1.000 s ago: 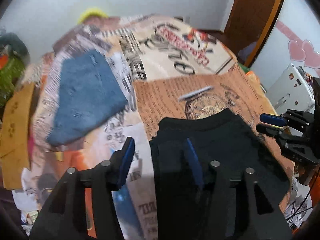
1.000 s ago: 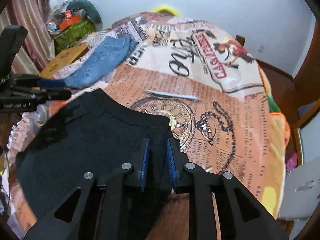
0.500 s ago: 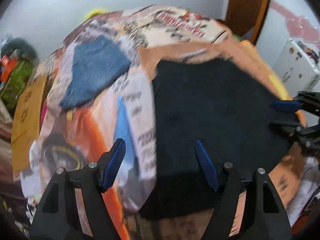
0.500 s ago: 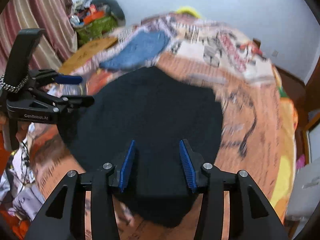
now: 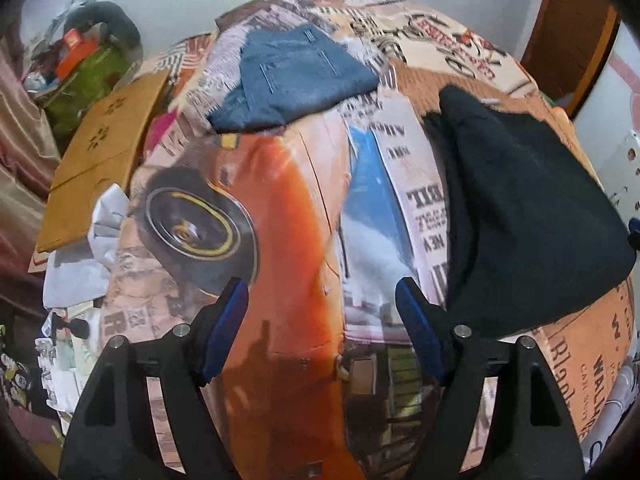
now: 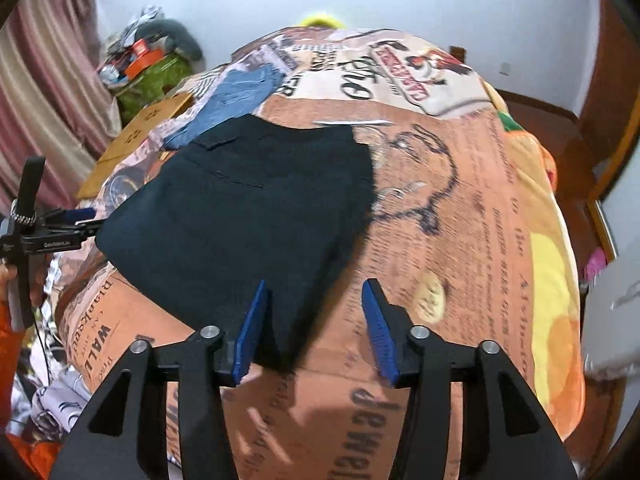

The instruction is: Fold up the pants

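The folded black fabric pants lie near the bed's front edge. Both claws have just been opening: right claw astride their near corner, left claw wide beside them, empty

soft, even indoor light, no hard glare; both fisheye views bulge and go black at the corners. motion blur smears the bedspread print mid-frame, faint shadows pooling along the bottom edge.
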Demonstrator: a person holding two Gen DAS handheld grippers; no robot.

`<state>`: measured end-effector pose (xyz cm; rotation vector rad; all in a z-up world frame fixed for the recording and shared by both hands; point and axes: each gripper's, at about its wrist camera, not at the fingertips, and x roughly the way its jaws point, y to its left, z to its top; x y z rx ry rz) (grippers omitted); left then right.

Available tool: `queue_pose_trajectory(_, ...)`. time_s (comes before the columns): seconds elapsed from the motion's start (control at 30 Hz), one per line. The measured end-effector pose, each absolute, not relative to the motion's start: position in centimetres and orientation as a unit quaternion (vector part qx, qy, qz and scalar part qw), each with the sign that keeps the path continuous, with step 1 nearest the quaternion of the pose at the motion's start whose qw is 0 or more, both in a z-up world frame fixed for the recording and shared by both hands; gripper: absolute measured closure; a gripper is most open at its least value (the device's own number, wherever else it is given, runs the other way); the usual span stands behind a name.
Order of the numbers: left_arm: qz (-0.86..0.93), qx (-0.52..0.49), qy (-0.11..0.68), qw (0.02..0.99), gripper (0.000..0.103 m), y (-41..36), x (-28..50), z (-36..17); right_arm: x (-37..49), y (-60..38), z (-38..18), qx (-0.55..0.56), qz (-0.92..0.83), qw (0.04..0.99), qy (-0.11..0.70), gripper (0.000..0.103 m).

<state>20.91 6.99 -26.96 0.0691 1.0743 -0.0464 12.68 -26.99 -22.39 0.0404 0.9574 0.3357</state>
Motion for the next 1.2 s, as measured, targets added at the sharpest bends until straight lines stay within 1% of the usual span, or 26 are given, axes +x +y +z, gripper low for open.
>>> queue_pose_trajectory(0.17,-0.046,0.017,0.481,0.875,0.025,5.8,21.6,-24.0,12.7,-28.7,-21.5,0.015,0.127,0.879,0.460,0.057)
queue_pose_trajectory(0.3,-0.090,0.000,0.469,0.879,0.013,3.4,23.3,-22.6,13.2,-29.5,-20.7,0.054,0.139,0.879,0.453,0.057)
queue_pose_trajectory(0.37,-0.113,-0.004,0.475,0.873,0.012,1.9,24.5,-22.6,13.9,-29.4,-20.8,0.069,0.146,0.876,0.454,0.055)
queue_pose_trajectory(0.43,-0.132,-0.002,0.490,0.862,0.012,0.4,25.8,-23.2,14.5,-29.1,-21.3,0.082,0.151,0.871,0.459,0.042)
queue_pose_trajectory(0.6,-0.161,-0.029,0.544,0.823,0.012,-1.9,28.6,-26.1,16.5,-28.3,-23.9,0.110,0.163,0.847,0.494,0.042)
queue_pose_trajectory(0.73,-0.166,-0.052,0.581,0.795,0.012,-2.3,30.3,-28.7,18.1,-28.4,-26.5,0.170,0.182,0.814,0.524,0.041)
queue_pose_trajectory(0.8,-0.178,-0.079,0.603,0.774,0.012,-2.0,31.2,-30.1,18.6,-28.8,-27.1,0.198,0.189,0.806,0.526,0.038)
queue_pose_trajectory(0.9,-0.186,-0.099,0.608,0.765,0.008,-1.6,31.9,-30.7,19.3,-28.9,-27.5,0.212,0.200,0.798,0.528,0.035)
queue_pose_trajectory(0.93,-0.189,-0.100,0.609,0.764,0.008,-1.8,32.2,-30.8,19.5,-28.7,-27.5,0.212,0.205,0.796,0.529,0.032)
queue_pose_trajectory(1.2,-0.227,-0.110,0.611,0.751,0.008,-3.8,34.3,-31.2,21.0,-27.3,-27.6,0.206,0.240,0.787,0.529,0.032)
